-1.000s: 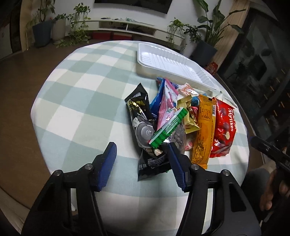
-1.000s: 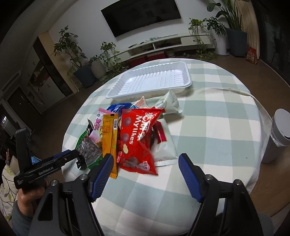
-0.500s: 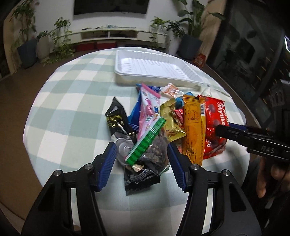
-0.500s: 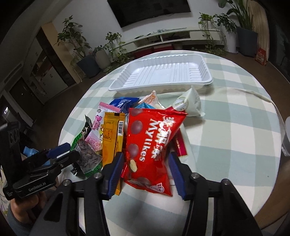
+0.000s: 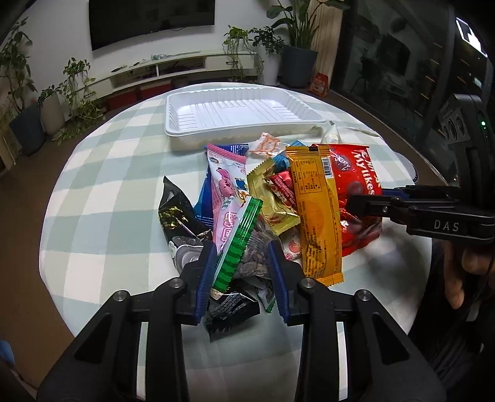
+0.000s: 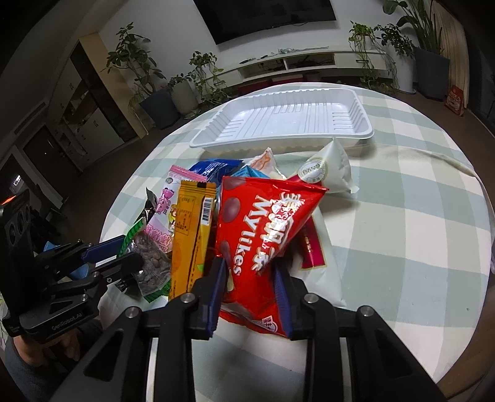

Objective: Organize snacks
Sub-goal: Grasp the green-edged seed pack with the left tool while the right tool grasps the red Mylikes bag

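Both grippers have narrowed since a second ago — the left gripper [image 5: 241,272] now straddles the green-edged nut bag [image 5: 244,247], the right gripper [image 6: 249,290] the red Mylikes bag [image 6: 263,235]. I cannot tell if either pinch is firm yet, and the white tray [image 5: 185,130] waits with nothing in it.

Background stuff: wall-mounted TV [image 5: 151,23] up at 11 o'clock in the left wrist view, long white media shelf [image 5: 185,66] right below it. Potted plants [image 5: 290,46] around 1 o'clock, more plants [image 6: 148,86] at 10 o'clock in the right view. Round counter wears a green-and-white checked cloth [image 6: 417,191]. Dark glass doors [image 5: 386,62] at 2 o'clock.
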Motion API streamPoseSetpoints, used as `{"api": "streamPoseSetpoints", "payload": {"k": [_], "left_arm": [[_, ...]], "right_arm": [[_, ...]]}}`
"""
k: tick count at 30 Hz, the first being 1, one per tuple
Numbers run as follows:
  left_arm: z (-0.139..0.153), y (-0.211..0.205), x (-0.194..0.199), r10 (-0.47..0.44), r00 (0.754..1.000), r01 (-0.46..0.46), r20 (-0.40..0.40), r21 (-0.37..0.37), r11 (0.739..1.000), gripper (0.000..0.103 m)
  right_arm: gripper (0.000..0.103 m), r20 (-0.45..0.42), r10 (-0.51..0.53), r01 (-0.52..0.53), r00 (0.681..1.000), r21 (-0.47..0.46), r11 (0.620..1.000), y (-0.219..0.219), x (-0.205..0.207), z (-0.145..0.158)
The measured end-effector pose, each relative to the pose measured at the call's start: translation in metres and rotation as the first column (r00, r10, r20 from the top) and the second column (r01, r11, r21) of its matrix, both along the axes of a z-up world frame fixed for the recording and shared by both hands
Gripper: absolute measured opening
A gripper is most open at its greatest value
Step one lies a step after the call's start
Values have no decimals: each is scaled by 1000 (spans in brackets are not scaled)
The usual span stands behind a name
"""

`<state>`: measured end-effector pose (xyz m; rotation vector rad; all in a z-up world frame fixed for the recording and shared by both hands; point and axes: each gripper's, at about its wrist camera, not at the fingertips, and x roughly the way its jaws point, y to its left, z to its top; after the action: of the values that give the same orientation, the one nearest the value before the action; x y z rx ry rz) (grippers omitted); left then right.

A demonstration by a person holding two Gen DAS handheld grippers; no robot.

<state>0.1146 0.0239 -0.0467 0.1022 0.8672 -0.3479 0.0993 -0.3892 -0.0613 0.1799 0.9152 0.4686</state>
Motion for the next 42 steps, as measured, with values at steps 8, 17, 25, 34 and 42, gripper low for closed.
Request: {"api": "streamPoseSetpoints", "payload": {"k": [8, 17, 25, 34, 42], "left_arm": [[3, -3, 0, -38, 999, 39, -23, 7, 999, 27], [7, 7, -2, -38, 998, 37, -56, -17, 999, 24], [7, -3, -12, -77, 996, 78, -38, 18, 997, 24], [2, -13, -12, -116, 991, 120, -69, 60, 991, 51], [-2, -14, -14, -97, 993, 99, -69, 36, 994, 40]], "right_arm": [[22, -7, 6, -6, 1000, 27, 1000, -2, -3, 3], [22, 13, -30, 29, 999, 53, 998, -12, -12, 10], [22, 6, -22, 22, 1000, 35, 999, -9, -14, 6], [22, -13, -2, 2, 1000, 30, 1000, -7, -13, 1], [22, -13, 3, -3, 1000, 30, 1000, -7, -13, -2]]}}
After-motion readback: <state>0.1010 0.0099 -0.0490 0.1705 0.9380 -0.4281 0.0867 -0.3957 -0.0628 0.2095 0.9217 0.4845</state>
